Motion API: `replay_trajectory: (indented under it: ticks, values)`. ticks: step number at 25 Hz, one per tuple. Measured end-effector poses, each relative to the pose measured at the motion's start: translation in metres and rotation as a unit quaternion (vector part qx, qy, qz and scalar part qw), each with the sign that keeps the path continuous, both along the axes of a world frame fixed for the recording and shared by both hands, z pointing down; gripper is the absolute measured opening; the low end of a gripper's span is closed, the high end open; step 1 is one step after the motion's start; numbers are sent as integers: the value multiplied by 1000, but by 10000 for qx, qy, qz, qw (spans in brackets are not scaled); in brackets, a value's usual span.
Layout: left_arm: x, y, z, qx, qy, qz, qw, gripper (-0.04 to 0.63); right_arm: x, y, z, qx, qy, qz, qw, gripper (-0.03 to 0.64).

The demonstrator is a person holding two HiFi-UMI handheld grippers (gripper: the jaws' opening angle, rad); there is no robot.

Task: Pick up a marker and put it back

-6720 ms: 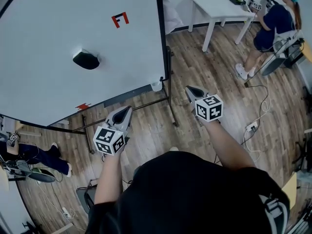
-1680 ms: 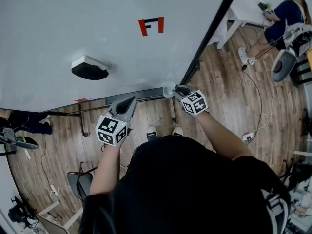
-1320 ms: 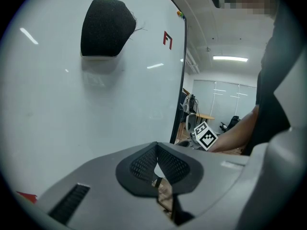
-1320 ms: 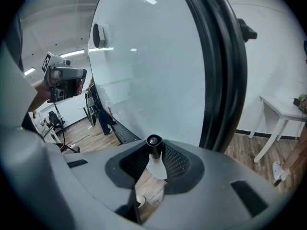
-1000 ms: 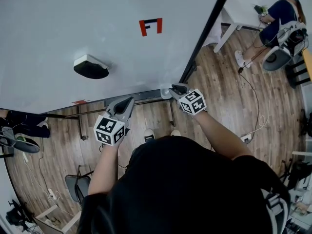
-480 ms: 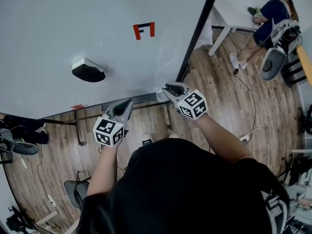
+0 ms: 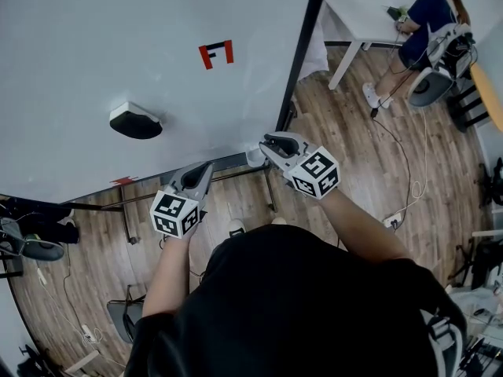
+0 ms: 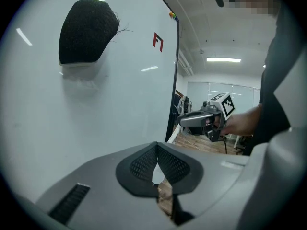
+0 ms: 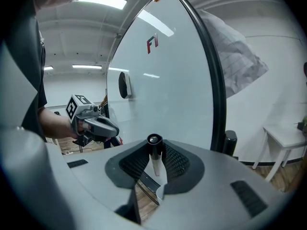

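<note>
Currently, right gripper (image 7: 269, 140) jaws tight on a marker (image 9: 154, 153), left gripper (image 7: 204, 168) jaws together, empty.

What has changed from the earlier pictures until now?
The right gripper reached the cup at the whiteboard's lower corner, closed on a marker and lifted it. The left gripper, shut and empty, and the eraser on the whiteboard stayed as they were.

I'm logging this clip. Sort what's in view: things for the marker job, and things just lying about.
Job:
marker
right gripper, holding it
cup

Lying about:
eraser
whiteboard
table
left gripper, shut, empty
</note>
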State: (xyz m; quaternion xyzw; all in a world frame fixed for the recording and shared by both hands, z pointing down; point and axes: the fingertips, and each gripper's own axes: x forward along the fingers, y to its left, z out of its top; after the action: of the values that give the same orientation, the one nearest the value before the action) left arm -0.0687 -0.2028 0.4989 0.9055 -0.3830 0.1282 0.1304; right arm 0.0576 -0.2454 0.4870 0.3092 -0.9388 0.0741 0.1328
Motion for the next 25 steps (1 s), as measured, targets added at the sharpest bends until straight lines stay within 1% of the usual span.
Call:
replay_trajectory:
  ticks: [6,12,25]
  values:
    - [1,1,-1,6,-2,-4,10000,11,3,2,-6,46,-37,17,10000,74]
    - [-2,1,-4,31,-8,-59,10000,11,5,-4,-1,10,5,50,10000,74]
    - [-17,3,3,-67,-33,-246,9997,11,-2,-19,52,-377,260,59,9989,74]
